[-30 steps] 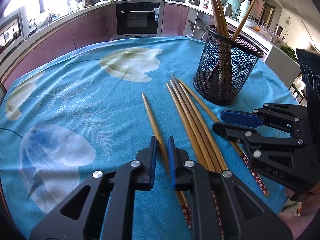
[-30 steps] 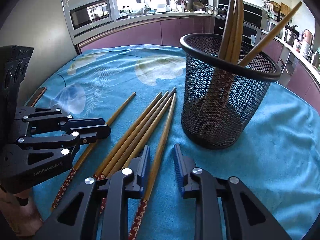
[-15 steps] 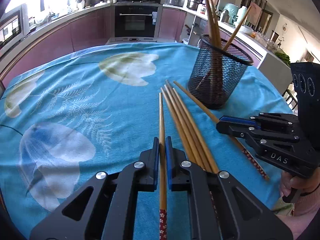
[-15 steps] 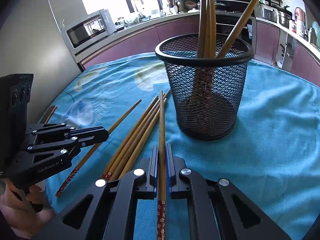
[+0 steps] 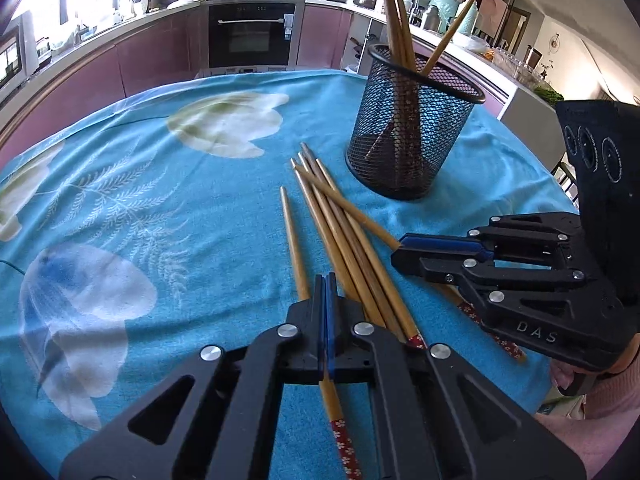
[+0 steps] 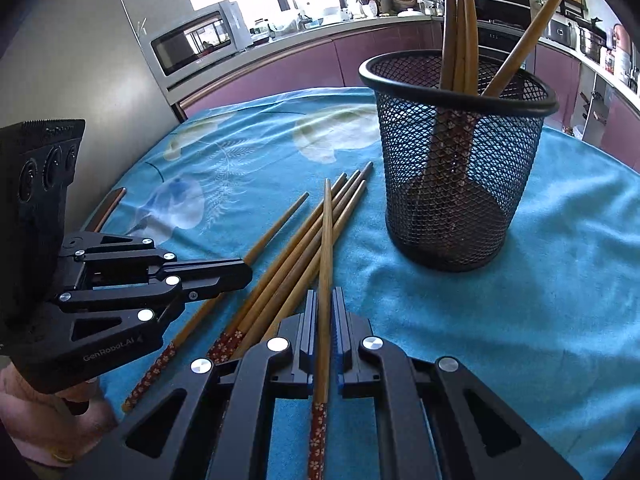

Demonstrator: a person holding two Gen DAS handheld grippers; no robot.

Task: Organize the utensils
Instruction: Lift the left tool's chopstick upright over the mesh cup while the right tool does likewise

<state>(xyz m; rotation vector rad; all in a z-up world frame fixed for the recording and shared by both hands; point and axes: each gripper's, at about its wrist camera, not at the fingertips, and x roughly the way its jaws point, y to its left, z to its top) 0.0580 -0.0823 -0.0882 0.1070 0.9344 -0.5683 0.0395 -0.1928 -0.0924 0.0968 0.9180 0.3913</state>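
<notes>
1. Left wrist view: the left gripper (image 5: 325,280) is clamping one chopstick (image 5: 294,240) between closed jaws, its bare tip pointing toward the mesh cup (image 5: 412,136).
2. Right wrist view: the right gripper (image 6: 323,300) is pinching another chopstick (image 6: 327,240), which is crossing over the loose pile of chopsticks (image 6: 304,248) lying on the blue cloth (image 6: 500,320) just beside the mesh cup.
3. Three chopsticks are standing in the mesh cup, leaning on its rim.
4. Both grippers are sitting on the near side of the pile from the mesh cup, close to each other.
5. A microwave (image 6: 196,44) is showing on the counter well behind the mesh cup.
</notes>
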